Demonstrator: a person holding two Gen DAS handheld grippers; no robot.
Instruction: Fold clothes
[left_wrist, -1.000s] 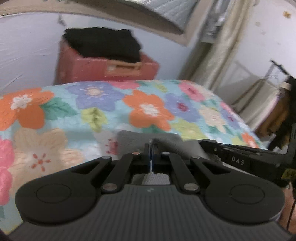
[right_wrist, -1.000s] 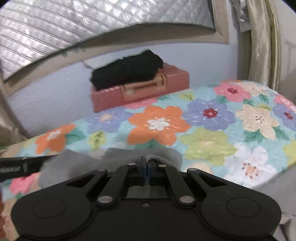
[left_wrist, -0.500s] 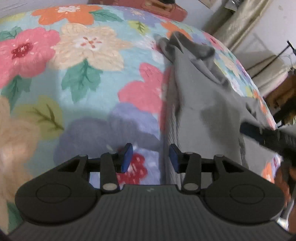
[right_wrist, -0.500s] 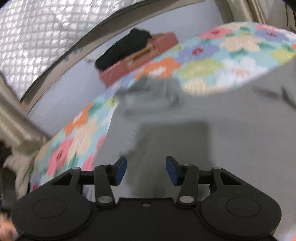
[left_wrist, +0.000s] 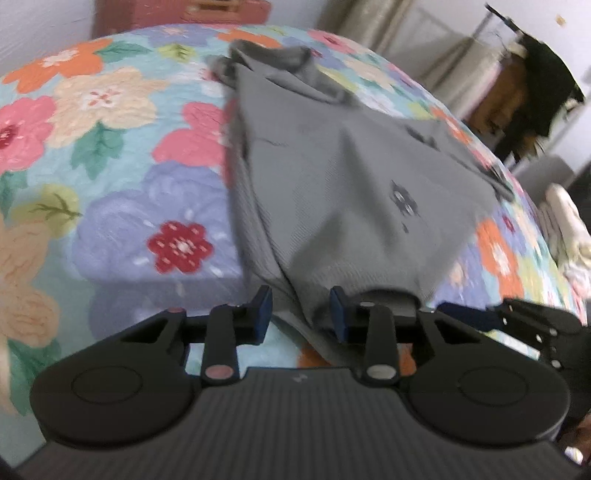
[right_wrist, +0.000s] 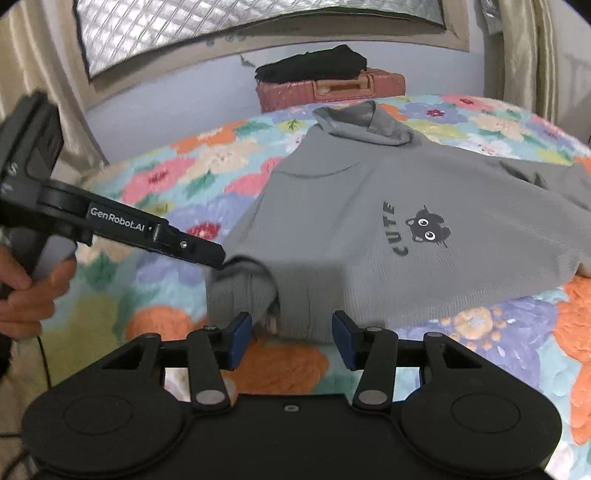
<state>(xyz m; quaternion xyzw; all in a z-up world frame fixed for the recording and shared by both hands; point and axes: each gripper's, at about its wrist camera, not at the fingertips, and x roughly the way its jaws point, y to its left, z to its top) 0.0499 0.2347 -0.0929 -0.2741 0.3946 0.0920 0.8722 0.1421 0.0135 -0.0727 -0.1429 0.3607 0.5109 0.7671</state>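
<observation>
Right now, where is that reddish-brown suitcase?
In the right wrist view, the reddish-brown suitcase stands against the wall beyond the floral bedspread, under a black garment.

Grey knit sweatshirt with black cat print (right_wrist: 406, 229) is lying across the middle of the floral quilted bedspread (right_wrist: 207, 173), its bunched hem filling the gap at 12 o'clock of the right gripper (right_wrist: 291, 338). Left gripper (right_wrist: 218, 260) is crowding in from 9 o'clock, touching the hem. Bare bedspread is lying open at 10 o'clock. Red hard-shell suitcase (right_wrist: 332, 90) is blocking the far edge at 12 o'clock.
</observation>
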